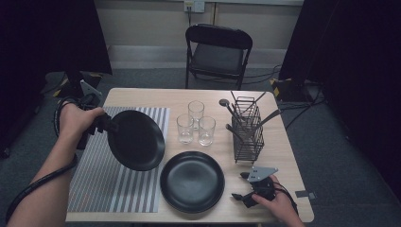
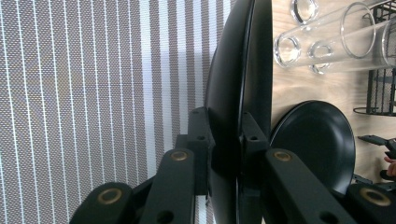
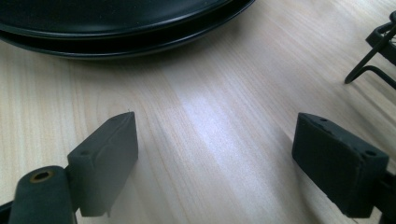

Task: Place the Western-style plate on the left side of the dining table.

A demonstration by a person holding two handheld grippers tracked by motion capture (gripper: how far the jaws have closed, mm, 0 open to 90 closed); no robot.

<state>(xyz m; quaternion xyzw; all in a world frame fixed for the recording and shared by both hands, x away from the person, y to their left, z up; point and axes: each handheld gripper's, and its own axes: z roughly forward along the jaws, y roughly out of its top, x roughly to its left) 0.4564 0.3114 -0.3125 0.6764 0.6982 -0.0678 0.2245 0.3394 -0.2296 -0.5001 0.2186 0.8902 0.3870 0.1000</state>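
Lower right of frame: right gripper, jaws spread, empty, resting on the pale wooden table. Bottom centre: round black plate, flat. Left centre: left gripper pinching a second black round plate by its rim, tilted steeply, face toward the camera, above the grey striped placemat. Step: carrying; next likely levelling it to set down.

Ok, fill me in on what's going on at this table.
A person is working with a hand-held gripper in each hand. The left hand-held gripper is shut on the rim of a black plate, held tilted above the striped placemat. A second black plate lies flat on the wooden table beside the mat. The right hand-held gripper rests open near the front edge, holding nothing. Three glasses and a wire cutlery rack stand behind.
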